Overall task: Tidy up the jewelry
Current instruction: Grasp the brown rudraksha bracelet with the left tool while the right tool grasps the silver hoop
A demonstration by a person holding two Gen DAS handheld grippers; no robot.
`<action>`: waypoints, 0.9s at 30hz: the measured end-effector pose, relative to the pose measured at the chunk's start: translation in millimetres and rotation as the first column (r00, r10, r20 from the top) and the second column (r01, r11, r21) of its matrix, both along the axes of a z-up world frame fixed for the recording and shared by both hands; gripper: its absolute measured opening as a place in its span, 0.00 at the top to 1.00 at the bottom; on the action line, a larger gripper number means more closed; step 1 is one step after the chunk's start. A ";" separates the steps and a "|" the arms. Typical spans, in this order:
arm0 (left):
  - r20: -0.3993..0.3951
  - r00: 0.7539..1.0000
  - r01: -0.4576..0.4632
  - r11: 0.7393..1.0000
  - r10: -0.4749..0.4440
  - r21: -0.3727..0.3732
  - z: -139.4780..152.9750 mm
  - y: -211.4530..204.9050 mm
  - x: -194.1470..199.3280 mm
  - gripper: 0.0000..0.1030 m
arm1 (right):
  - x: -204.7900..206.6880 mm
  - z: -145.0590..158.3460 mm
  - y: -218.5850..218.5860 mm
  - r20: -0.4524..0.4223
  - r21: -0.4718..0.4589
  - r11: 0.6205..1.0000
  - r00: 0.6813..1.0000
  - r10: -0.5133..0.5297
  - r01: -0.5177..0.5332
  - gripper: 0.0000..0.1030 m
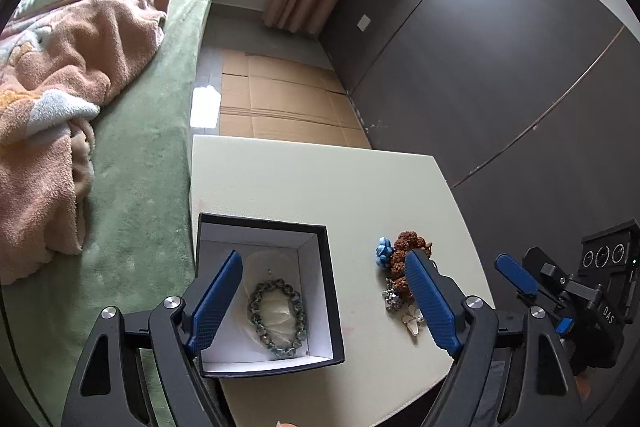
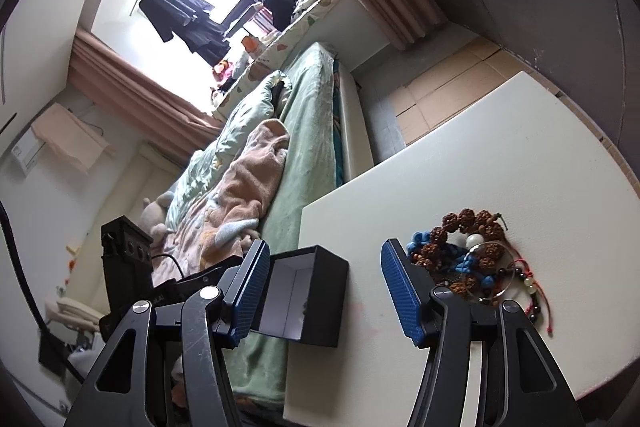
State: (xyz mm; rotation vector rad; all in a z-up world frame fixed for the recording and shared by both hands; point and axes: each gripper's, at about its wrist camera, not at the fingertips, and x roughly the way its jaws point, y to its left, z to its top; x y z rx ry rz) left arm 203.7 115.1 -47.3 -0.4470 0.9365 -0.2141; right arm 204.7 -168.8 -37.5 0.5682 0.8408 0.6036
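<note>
A black box with a white inside (image 1: 324, 291) stands at the left edge of a white table (image 1: 320, 183). A grey-green bead bracelet (image 1: 277, 315) lies inside it on a clear bag. My left gripper (image 1: 324, 301) is open and empty above the box. A pile of jewelry (image 1: 400, 267), with brown seed beads and a blue piece, lies on the table to the right of the box. My right gripper (image 2: 324, 291) is open and empty, low over the table, between the box (image 2: 320, 291) and the jewelry pile (image 2: 472, 247). The right gripper also shows in the left wrist view (image 1: 516, 275).
A bed with a green cover (image 1: 140, 167) and a pink blanket (image 1: 60, 99) runs along the table's left side. Cardboard (image 1: 280, 103) covers the floor beyond the table. A dark grey wall (image 1: 500, 47) stands to the right.
</note>
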 end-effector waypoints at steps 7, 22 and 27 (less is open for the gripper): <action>0.001 1.000 0.024 0.999 -0.024 0.043 -0.4 -19.4 2.5 0.19 | -5.5 5.5 -38.5 0.002 -0.016 0.998 0.998 -0.061 0.061 0.43; 0.009 0.986 0.164 0.980 -0.166 0.114 -4.2 -96.0 15.3 0.24 | -6.6 -15.1 -100.6 -0.118 -0.111 0.978 0.975 -0.189 0.176 0.43; -0.040 0.979 0.205 0.971 -0.201 0.122 -19.7 -121.2 27.1 0.37 | -2.4 -27.6 -105.9 -0.168 -0.117 0.979 0.969 -0.182 0.164 0.43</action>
